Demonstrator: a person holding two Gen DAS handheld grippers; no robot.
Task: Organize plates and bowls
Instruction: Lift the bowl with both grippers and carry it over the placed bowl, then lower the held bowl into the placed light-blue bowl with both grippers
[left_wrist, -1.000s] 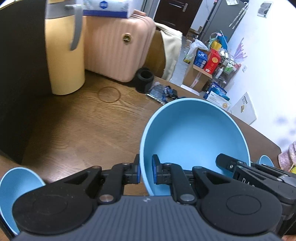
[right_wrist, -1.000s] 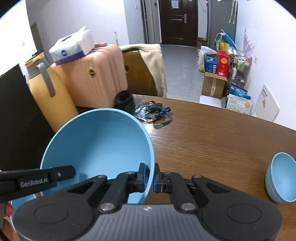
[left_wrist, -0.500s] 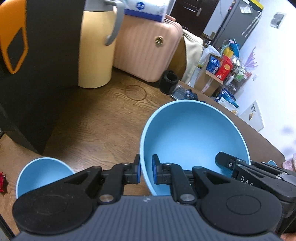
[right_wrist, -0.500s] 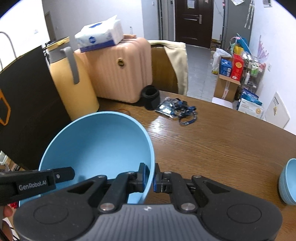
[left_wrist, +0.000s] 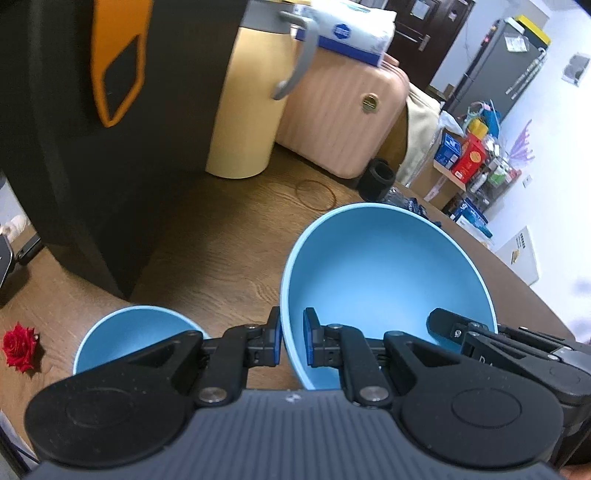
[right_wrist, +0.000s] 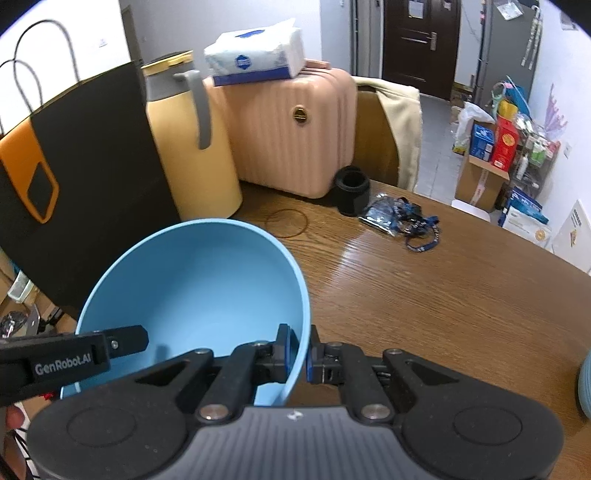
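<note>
my black grippers carry blue pads (left_wrist: 309, 341). the big round plastic bowl (left_wrist: 384, 273) is plain light blue, as is the smaller round bowl (left_wrist: 129, 334). the wooden table (right_wrist: 424, 288) is brown-grained. the ribbed hard suitcase (right_wrist: 288, 136) is pale pink, the tall jug (right_wrist: 192, 147) cream-yellow with a grey handle, the paper bag (right_wrist: 92, 177) black with orange, the little rose (left_wrist: 18, 347) red.

The left hand-held gripper (left_wrist: 291, 341) points steeply downward, its two blue-padded fingers pinched together on a thin rim. The right hand-held gripper (right_wrist: 298, 355) tilts down likewise, its pads clamped on the opposite rim. Each one's black finger shows in the other's view.
</note>
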